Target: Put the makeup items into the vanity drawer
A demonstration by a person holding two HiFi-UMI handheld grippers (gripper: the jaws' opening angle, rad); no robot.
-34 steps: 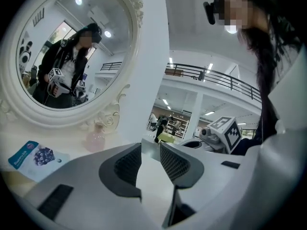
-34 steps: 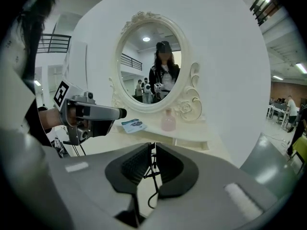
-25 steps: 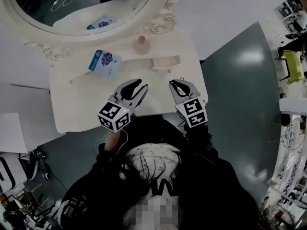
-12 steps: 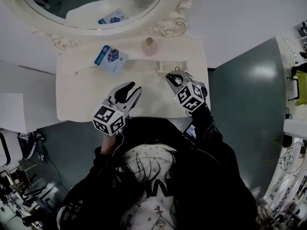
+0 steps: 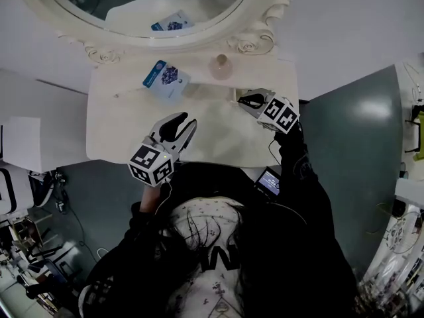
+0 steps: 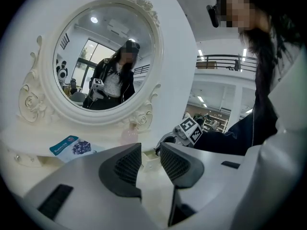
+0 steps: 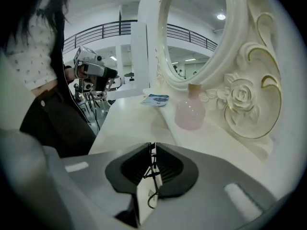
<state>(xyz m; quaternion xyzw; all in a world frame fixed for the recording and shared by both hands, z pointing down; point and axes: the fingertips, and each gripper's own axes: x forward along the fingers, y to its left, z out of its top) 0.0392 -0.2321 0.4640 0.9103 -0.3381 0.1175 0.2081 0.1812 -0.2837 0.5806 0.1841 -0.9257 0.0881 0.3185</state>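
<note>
The left hand-held gripper (image 5: 185, 119) hangs over the front middle of the white desk (image 5: 116, 128). Its jaws stand a little apart with nothing between them. Through the gap its own view shows a small white drawer (image 6: 147, 160) with a knob on its front, standing out from the back ledge.

The right hand-held gripper (image 5: 244, 100) reaches in from the right, its tips just over that drawer. Its jaws are pressed together on a small white piece (image 7: 146, 195) with a thin dark wire loop on it. What this piece is cannot be told.

A blue-and-white packet (image 5: 165, 79) lies flat on the desk in front of the oval mirror (image 5: 152, 5), outside the drawer and well apart from both hand-held grippers. To its right a round pink bottle (image 5: 220, 66) stands upright at the back, just beside the carved rose of the mirror frame and near the right hand-held gripper. The mirror reflects the packet and the person holding the tools.
</note>
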